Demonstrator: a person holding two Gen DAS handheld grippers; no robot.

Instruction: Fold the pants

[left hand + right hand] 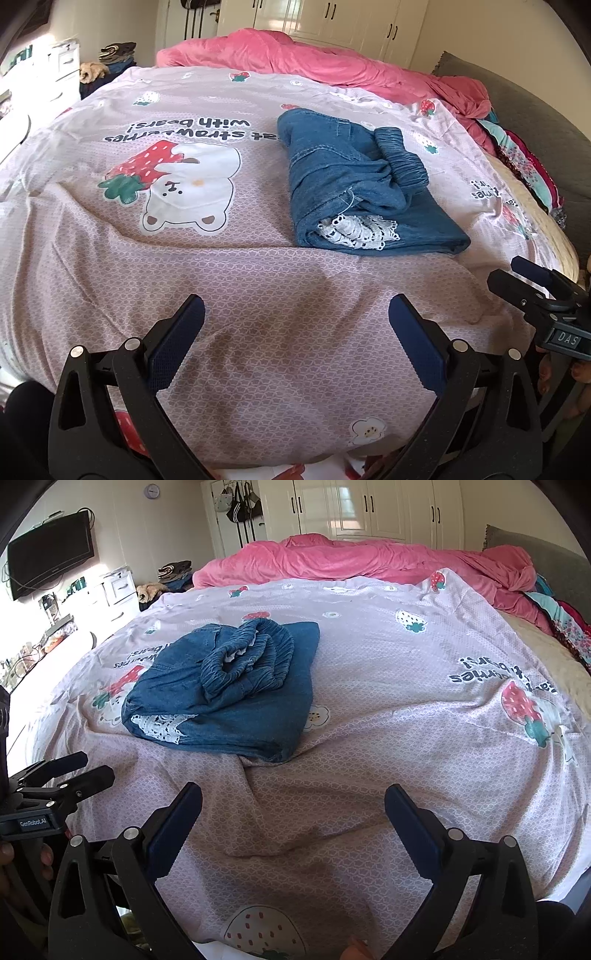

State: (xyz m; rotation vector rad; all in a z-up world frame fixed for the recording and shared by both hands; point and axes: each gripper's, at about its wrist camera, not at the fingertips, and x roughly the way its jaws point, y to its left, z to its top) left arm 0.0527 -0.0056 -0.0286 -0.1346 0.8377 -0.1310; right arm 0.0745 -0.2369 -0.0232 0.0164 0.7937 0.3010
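Blue denim pants [354, 184] with white lace trim lie folded in a compact bundle on the pink printed bedsheet [258, 280]; the elastic waistband sits on top. They also show in the right wrist view [229, 698], left of centre. My left gripper [295, 325] is open and empty, hovering over the sheet well short of the pants. My right gripper [293, 808] is open and empty, also back from the pants. Each gripper shows at the edge of the other's view: the right gripper [517, 273] and the left gripper [96, 766].
A crumpled pink blanket [369, 557] lies across the far side of the bed. Patterned cloths [524, 158] pile at the right edge by a grey headboard [517, 96]. White drawers [118, 587], a wall TV [51, 561] and wardrobes [369, 509] stand beyond.
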